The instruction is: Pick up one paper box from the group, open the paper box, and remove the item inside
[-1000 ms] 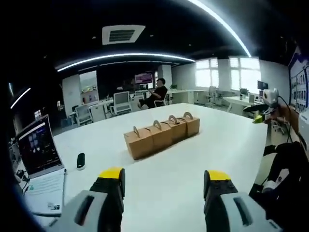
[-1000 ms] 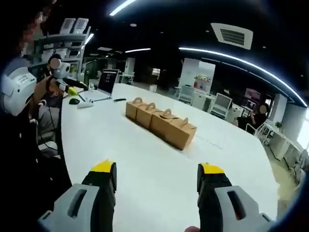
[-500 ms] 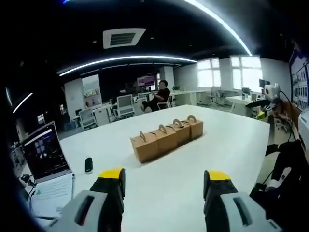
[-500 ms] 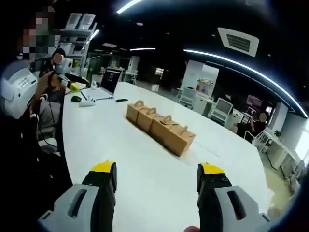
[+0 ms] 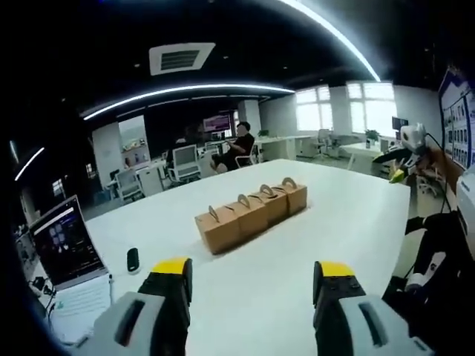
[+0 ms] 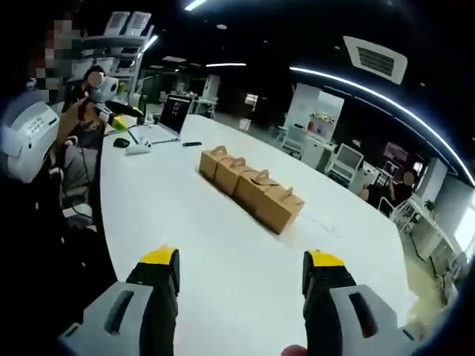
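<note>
Several brown paper boxes (image 5: 251, 213) with arched handles stand touching in one row on the white table (image 5: 326, 215). In the right gripper view the same row of boxes (image 6: 252, 190) runs from upper left to lower right. My left gripper (image 5: 252, 276) is open and holds nothing, well short of the nearest box (image 5: 220, 228). My right gripper (image 6: 242, 265) is open too, nothing between its yellow-tipped fingers (image 6: 159, 257), and it is some way from the closest box (image 6: 281, 208).
An open laptop (image 5: 65, 251) and a small black device (image 5: 133, 259) lie at the table's left end. A person (image 6: 33, 141) in dark clothes stands at the table edge. Another person (image 5: 239, 144) sits beyond the far side among office chairs (image 5: 182, 162).
Both views shifted slightly as the hands moved. The boxes stay in their row on the table, and both grippers remain open.
</note>
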Demonstrator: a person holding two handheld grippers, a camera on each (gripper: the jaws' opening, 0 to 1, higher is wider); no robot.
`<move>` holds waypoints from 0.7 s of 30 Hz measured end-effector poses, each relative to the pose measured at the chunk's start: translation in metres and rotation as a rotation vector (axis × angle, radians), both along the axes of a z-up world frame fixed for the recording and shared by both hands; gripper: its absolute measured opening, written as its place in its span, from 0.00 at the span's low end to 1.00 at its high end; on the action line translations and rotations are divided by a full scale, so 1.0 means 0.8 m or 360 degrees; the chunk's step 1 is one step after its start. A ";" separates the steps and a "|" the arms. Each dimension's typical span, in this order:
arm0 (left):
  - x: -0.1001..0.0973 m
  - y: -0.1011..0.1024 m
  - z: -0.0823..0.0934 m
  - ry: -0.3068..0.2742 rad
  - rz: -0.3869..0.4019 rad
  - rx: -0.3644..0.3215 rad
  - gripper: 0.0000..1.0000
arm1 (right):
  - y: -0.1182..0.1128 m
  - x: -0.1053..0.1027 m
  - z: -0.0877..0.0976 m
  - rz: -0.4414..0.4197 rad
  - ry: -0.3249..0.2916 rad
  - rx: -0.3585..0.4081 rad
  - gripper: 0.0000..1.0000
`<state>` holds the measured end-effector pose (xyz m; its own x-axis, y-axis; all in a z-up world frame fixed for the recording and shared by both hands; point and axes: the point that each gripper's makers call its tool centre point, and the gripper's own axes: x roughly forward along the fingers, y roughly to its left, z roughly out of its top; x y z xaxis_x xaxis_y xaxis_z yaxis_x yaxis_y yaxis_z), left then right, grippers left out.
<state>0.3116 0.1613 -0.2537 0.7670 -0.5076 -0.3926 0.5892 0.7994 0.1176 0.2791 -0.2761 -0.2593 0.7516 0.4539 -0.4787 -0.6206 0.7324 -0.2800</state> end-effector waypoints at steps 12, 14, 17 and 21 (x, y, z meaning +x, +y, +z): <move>0.006 -0.011 0.013 -0.0024 -0.0026 0.0079 0.67 | -0.005 0.004 0.011 -0.0012 0.0032 -0.0037 0.66; 0.004 -0.015 0.016 -0.0039 -0.0036 0.0092 0.67 | -0.004 0.004 0.014 -0.0008 0.0025 -0.0028 0.66; 0.004 -0.021 0.021 -0.0068 -0.0052 0.0098 0.67 | 0.001 0.003 0.011 0.0005 0.0030 0.0004 0.66; 0.003 -0.027 0.018 -0.0060 -0.0074 0.0104 0.67 | 0.004 0.001 0.003 0.0019 0.0053 -0.0004 0.66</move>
